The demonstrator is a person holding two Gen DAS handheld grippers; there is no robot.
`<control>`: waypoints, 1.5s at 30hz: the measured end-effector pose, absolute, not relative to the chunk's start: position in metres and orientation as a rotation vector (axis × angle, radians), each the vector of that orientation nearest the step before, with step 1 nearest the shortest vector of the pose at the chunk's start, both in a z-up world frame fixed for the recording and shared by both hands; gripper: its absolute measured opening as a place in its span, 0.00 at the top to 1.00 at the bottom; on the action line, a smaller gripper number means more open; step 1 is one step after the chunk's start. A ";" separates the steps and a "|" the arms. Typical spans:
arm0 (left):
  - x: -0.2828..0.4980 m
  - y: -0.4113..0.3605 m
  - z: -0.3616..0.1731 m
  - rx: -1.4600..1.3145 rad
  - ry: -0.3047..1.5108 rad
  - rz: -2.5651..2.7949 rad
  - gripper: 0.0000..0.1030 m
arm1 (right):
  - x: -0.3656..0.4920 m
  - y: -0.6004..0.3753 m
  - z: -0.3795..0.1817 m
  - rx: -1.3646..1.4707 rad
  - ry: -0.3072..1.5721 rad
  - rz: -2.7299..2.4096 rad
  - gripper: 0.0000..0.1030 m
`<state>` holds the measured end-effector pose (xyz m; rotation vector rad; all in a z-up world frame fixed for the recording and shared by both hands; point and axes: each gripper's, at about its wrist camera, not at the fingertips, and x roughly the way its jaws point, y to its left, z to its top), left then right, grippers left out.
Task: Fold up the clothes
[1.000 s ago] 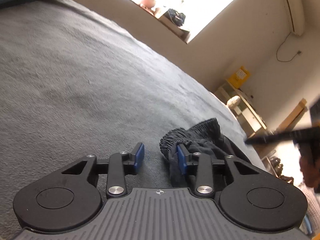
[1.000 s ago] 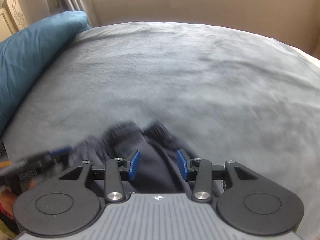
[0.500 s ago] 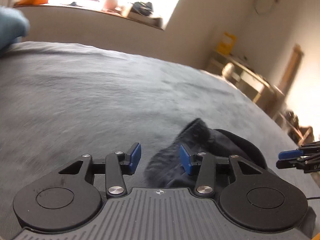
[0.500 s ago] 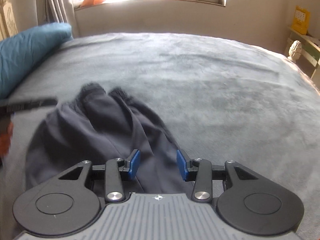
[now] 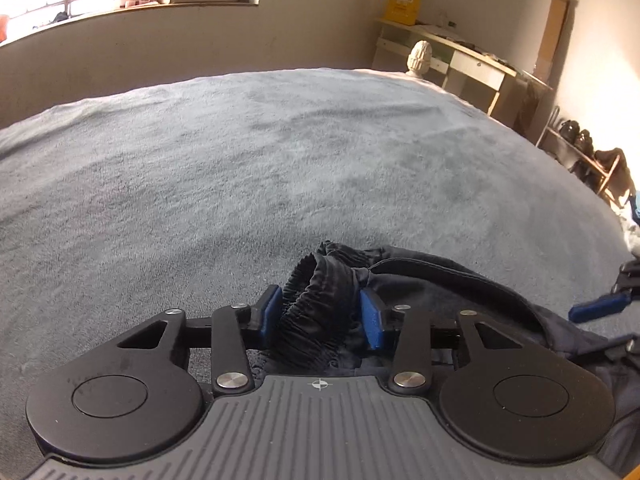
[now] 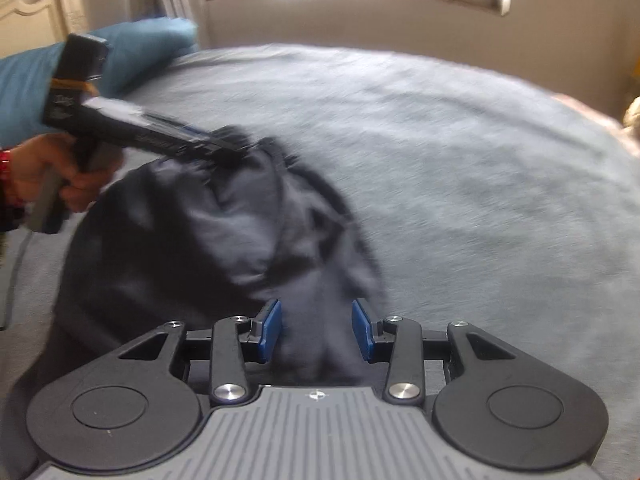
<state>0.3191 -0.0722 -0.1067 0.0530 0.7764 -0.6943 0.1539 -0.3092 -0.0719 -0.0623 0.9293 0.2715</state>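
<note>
One dark garment lies on the grey blanket, near its front edge. Two grippers: left gripper, jaws just closing, clamps the gathered waistband; right gripper half-spread astride cloth, grip indeterminate. One blue pillow behind.

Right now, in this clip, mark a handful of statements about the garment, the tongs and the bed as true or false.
1. The dark garment lies on a grey blanket. True.
2. The gathered elastic band sits between the left tongs. True.
3. The garment is white. False: it is dark navy or black.
4. The right tongs hover over bare blanket only. False: dark cloth lies between their blue pads.
5. A blue pillow lies at the bed's far left in the right wrist view. True.
</note>
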 end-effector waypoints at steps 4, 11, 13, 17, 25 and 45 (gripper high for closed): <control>0.321 -0.071 -0.107 0.033 0.776 -0.693 0.74 | 0.162 -0.312 -0.089 -0.042 0.960 0.263 0.60; 0.318 -0.074 -0.103 0.015 0.732 -0.680 0.91 | 0.157 -0.312 -0.095 0.050 0.926 0.264 0.97; 0.315 -0.073 -0.097 0.013 0.709 -0.687 0.92 | 0.150 -0.312 -0.086 0.044 0.895 0.244 0.98; 0.312 -0.075 -0.082 -0.003 0.669 -0.714 0.92 | 0.141 -0.316 -0.065 0.044 0.855 0.206 0.99; 0.328 -0.101 -0.103 0.054 0.706 -0.703 0.92 | 0.157 -0.327 -0.071 -0.021 0.866 0.147 0.99; 0.277 -0.057 -0.043 -0.070 0.608 -0.621 0.49 | 0.065 -0.438 -0.050 0.536 0.748 -0.179 0.58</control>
